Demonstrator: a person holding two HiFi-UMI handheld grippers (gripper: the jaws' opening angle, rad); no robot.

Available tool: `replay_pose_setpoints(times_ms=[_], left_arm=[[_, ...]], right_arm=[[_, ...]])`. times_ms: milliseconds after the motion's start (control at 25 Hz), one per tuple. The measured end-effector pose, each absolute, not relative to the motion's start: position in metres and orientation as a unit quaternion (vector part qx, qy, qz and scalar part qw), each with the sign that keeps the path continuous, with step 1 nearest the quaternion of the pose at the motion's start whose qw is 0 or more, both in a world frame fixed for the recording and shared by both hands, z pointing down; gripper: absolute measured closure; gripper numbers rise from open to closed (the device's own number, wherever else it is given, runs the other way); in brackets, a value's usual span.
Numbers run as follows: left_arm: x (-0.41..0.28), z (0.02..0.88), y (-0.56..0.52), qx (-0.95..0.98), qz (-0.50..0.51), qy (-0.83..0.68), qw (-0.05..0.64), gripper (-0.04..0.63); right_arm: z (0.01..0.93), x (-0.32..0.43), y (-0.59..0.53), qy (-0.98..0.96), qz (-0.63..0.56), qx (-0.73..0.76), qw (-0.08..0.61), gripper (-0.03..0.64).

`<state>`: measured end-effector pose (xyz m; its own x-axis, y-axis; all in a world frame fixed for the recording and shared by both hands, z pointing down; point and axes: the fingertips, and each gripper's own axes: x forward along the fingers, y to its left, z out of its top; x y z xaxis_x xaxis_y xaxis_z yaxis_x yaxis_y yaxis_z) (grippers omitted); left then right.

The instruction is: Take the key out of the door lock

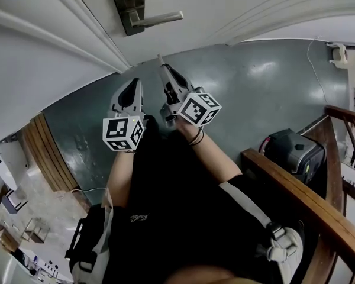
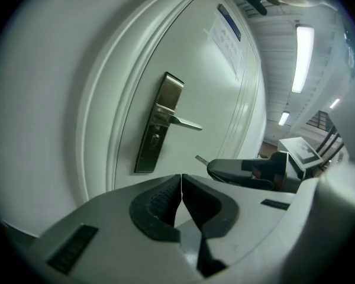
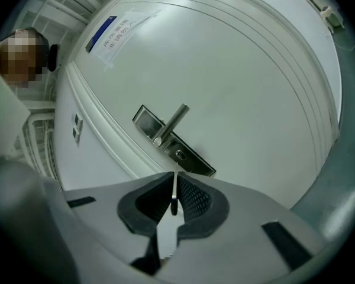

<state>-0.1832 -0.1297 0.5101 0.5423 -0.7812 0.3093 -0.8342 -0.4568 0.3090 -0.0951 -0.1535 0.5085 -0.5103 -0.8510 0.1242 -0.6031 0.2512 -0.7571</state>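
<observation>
The metal key [image 3: 174, 189] is pinched edge-on between the pads of my right gripper [image 3: 174, 182], and its blade points at the door. It is out of the keyhole [image 3: 180, 154], which sits in the steel lock plate [image 3: 173, 142] below the lever handle [image 3: 172, 123]. In the head view the right gripper [image 1: 162, 63] stands a short way off the plate [image 1: 128, 6]. My left gripper [image 1: 130, 86] hangs beside it, jaws pressed together with nothing between them [image 2: 181, 181]. From the left gripper view the key's tip [image 2: 200, 158] sticks out of the right gripper [image 2: 248, 170].
The white door [image 1: 225, 5] has a paper notice [image 3: 115, 31] higher up. A wooden stair railing [image 1: 302, 197] and a black case [image 1: 293, 149] stand to the right on the grey floor [image 1: 254, 93]. A person stands at the far left of the right gripper view.
</observation>
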Motion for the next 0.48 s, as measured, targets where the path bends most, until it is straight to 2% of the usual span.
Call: replay_pose_setpoints(times_ms=[480], left_arm=[[-0.088, 0.507, -0.061, 0.851, 0.078, -0.479, 0.202, 0.571]], right_arm=[[0.502, -0.013, -0.083, 0.826, -0.312, -0.46, 0.094, 0.588]])
